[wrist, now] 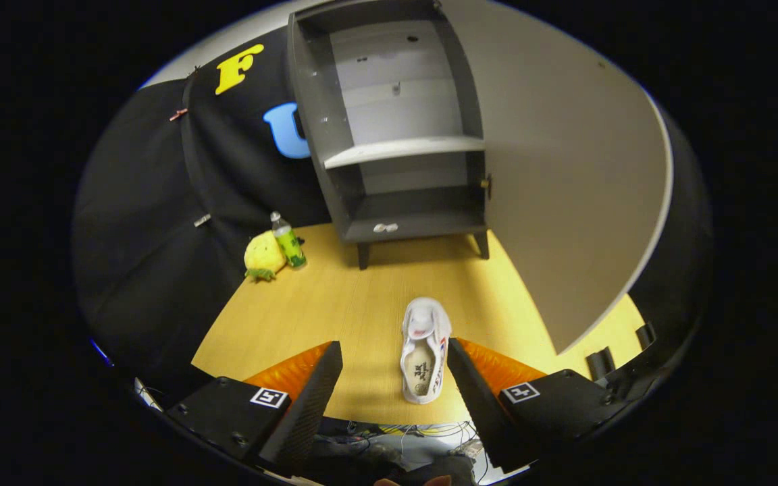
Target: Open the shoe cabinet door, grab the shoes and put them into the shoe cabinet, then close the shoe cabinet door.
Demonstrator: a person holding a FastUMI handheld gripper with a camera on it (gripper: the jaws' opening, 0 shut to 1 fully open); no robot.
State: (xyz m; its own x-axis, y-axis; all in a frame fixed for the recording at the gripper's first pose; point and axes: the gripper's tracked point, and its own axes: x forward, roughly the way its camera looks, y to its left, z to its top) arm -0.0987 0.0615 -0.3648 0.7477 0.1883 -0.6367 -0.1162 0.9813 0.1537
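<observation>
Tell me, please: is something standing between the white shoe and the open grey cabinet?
Nothing visible does. The white sneaker lies between the open gripper fingers, nearer one of them, on bare yellow wooden table before the grey shoe cabinet. Its white door is swung aside. The green bottle and yellow plush toy stand off to the side.

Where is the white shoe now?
The white shoe lies on the wooden table, between the open gripper fingers, nearer the right one, before the open shoe cabinet.
</observation>
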